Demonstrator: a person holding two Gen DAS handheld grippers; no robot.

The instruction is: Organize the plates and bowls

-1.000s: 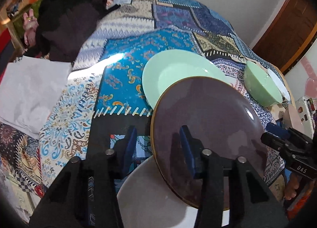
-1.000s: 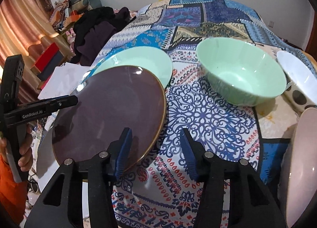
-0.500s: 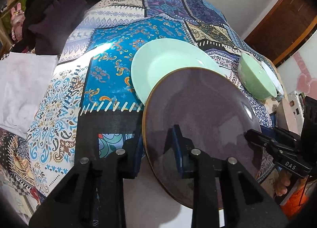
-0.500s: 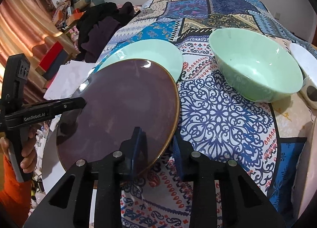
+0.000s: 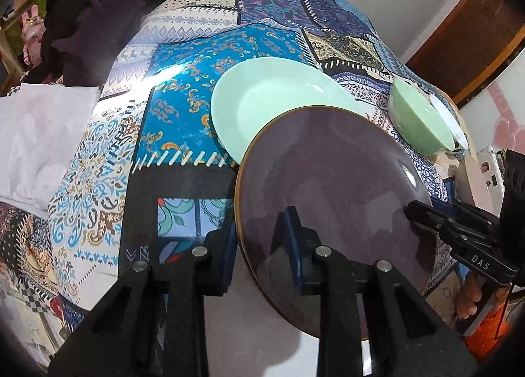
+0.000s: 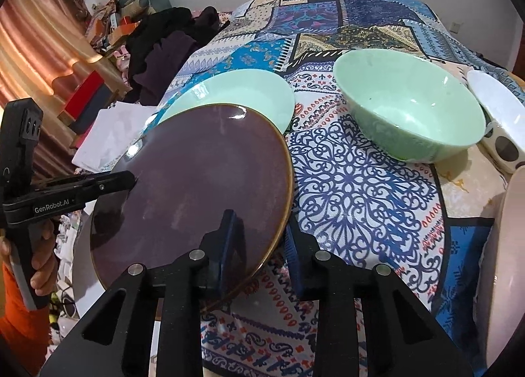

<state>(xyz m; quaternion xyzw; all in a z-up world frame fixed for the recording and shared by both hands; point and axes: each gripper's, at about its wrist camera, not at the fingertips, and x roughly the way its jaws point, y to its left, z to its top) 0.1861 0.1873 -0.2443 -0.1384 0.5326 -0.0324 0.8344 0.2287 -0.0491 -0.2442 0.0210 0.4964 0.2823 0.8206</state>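
A dark purple plate with a gold rim (image 5: 331, 186) (image 6: 203, 180) is held tilted above the patterned cloth, its far edge over a light green plate (image 5: 272, 98) (image 6: 236, 94). My left gripper (image 5: 262, 245) is shut on the purple plate's left rim. My right gripper (image 6: 262, 242) is shut on its right rim. Each gripper shows in the other's view, the right one (image 5: 459, 232) and the left one (image 6: 75, 190). A light green bowl (image 6: 410, 114) (image 5: 420, 121) stands to the right.
A white dish (image 6: 495, 104) lies behind the bowl on a spotted mug (image 6: 505, 147). A pale pink plate (image 6: 502, 262) is at the right edge. A white plate (image 5: 262, 327) lies below the purple one. Dark clothes (image 5: 98, 22) and white paper (image 5: 36, 134) lie at left.
Both grippers have closed from open onto opposite rims of the purple plate. The plate has lifted a little and sits closer to the green plate.
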